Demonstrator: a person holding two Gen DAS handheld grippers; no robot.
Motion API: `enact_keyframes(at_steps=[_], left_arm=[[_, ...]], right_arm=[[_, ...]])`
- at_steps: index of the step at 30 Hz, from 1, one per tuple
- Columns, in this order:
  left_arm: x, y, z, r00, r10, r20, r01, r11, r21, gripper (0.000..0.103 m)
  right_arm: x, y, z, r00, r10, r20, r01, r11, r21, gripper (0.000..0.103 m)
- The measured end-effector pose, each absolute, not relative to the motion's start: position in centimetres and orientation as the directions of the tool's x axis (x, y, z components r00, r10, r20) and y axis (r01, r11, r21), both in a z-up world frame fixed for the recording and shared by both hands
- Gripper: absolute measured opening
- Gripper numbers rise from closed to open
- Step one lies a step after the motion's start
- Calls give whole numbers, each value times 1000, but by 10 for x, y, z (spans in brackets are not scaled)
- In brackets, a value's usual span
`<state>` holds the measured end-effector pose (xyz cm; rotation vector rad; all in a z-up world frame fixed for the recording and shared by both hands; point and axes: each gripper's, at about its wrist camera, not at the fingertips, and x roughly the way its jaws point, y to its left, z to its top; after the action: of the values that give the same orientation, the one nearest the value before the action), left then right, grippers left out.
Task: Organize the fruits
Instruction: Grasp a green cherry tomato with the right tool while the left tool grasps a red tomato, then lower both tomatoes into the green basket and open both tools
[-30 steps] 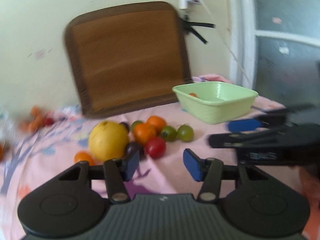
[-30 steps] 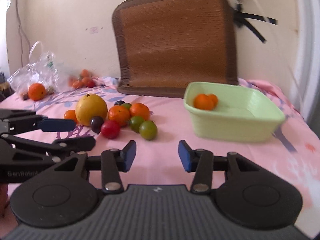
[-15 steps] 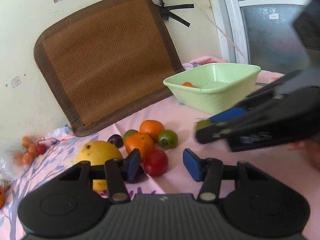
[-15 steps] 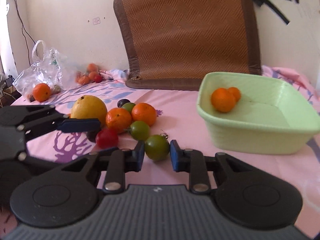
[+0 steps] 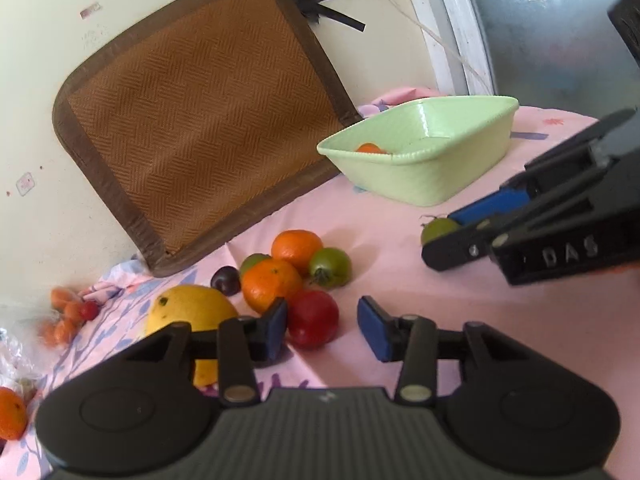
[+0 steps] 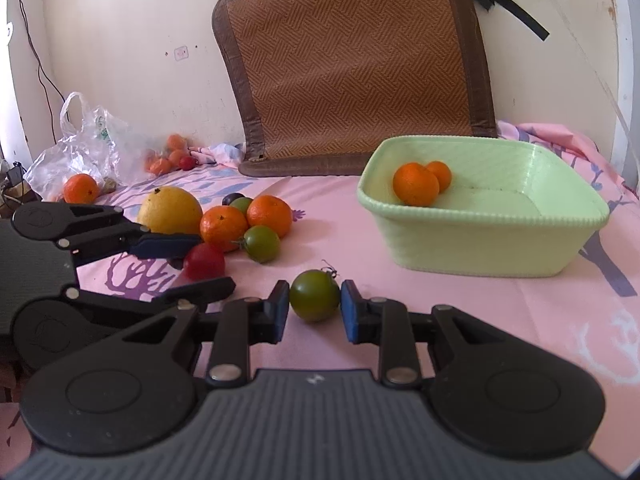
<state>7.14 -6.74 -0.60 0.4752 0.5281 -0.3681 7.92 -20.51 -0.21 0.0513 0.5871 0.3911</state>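
Where claw (image 6: 314,312) pinches: smooth round tomato (image 6: 315,295).

A brown woven mat (image 6: 352,60) leans against the wall (image 6: 120,32) — upright, slightly tilted. A crumpled plastic bag (image 6: 76,148) sits at the pink sheet's (image 6: 500,312) far left corner.

We see a pale green ribbed plastic basket (image 6: 484,240) holding two bright orange round mandarins (image 6: 416,183). The smooth cloth (image 6: 460,312) is pink, printed with purple branches and pale blue leaves. On it lie a large yellow round citrus (image 6: 170,210), a glossy red round tomato (image 5: 313,318), a dark purple small plum (image 5: 225,280) and a dull green round tomato (image 6: 315,295). The woven mat (image 6: 352,60) is rust-orange in a herringbone weave with a dark brown border. Both black plastic grippers carry blue pads (image 6: 349,316).
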Motion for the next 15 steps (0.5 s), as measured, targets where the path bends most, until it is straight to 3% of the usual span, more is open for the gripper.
enact_keyframes(at_steps=[1,4,7,11,15], left_arm=[[72,-68,-5,805,-209,-555,442,835,328,28],[66,-68,3,793,-250,-556,459,845,274,28],[54,-72,21,797,-320,-512,486,843,231,28],[62,-88,54,797,-408,-446,522,836,168,28],[96,-111,61,767,-461,-447,545,835,74,28]], right_arm=[[79,-205,-2,762,373,-529,-345,926,155,31],[74,-208,0,781,372,-501,-343,927,153,30],[56,-219,9,846,379,-375,-342,926,163,30],[45,-239,25,956,232,-181,-208,968,141,30],[58,-259,23,978,57,-201,-27,989,147,30]])
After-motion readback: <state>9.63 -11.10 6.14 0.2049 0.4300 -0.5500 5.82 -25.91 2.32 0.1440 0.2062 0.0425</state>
